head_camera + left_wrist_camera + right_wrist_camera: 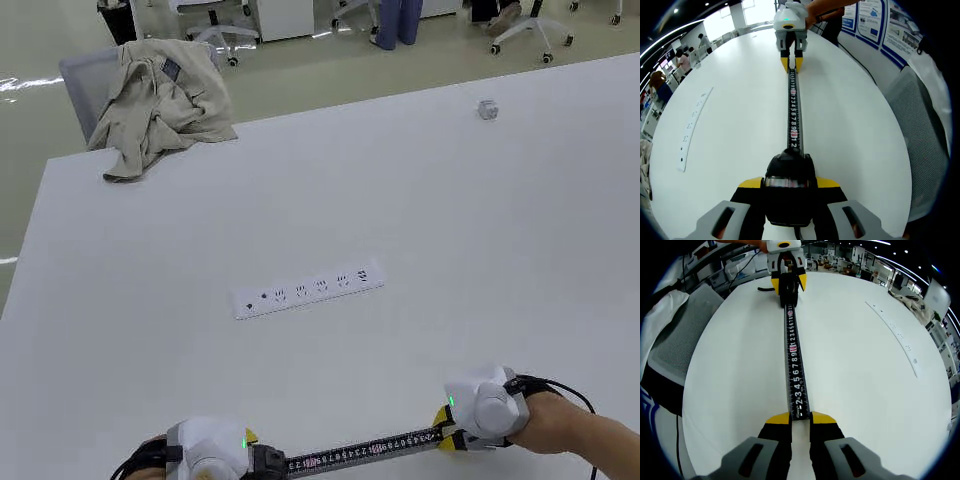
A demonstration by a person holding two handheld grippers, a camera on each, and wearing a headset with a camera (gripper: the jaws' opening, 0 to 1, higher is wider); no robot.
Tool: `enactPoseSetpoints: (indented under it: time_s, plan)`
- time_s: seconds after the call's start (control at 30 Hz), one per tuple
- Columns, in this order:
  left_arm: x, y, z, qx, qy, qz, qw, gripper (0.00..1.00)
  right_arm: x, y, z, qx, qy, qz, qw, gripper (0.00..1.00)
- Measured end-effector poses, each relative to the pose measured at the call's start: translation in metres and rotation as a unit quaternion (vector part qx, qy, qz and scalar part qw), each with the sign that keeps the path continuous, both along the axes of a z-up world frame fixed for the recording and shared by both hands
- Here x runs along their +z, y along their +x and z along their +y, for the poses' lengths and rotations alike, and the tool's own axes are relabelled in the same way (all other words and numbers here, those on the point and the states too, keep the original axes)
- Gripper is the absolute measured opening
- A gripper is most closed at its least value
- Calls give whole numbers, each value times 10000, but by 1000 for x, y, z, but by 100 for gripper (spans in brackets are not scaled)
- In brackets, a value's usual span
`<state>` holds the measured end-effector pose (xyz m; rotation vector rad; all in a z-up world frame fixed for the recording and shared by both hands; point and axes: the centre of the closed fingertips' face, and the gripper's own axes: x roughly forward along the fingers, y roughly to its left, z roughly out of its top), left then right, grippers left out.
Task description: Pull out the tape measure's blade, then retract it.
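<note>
Right, on the head view I have both grippers low at the near edge of the white table [450, 220]. The left gripper [255, 461] is closed around the tape measure's black case [268, 463]. The right gripper [445, 432] pinches the end of the blade [360, 452], which lies stretched along the table between the two. A white power strip [310, 290] lies further out, well apart from the tape. A beige jacket [160, 95] is draped over a chair [85, 80] at the far left corner.

On the left gripper view, my jaws clamp the case [790, 187] from both sides. The numbered blade [793, 107] runs straight ahead to the right gripper [791, 63], which is narrowed on its tip.

On the right gripper view, my jaws sit nearly together, nipping the blade's end. The blade [794, 360] runs away across the table to the case [788, 290], held in the left gripper.
</note>
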<state>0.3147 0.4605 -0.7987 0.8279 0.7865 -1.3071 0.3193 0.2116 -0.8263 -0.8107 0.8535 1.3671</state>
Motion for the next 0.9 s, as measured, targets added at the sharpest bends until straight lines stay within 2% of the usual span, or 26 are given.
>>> enactPoseSetpoints:
  time_s: [0.9]
  plan:
    - [0, -1, -2, -21, 46, -76, 10000, 34, 2, -1, 1, 16, -176, -22, 9998, 13]
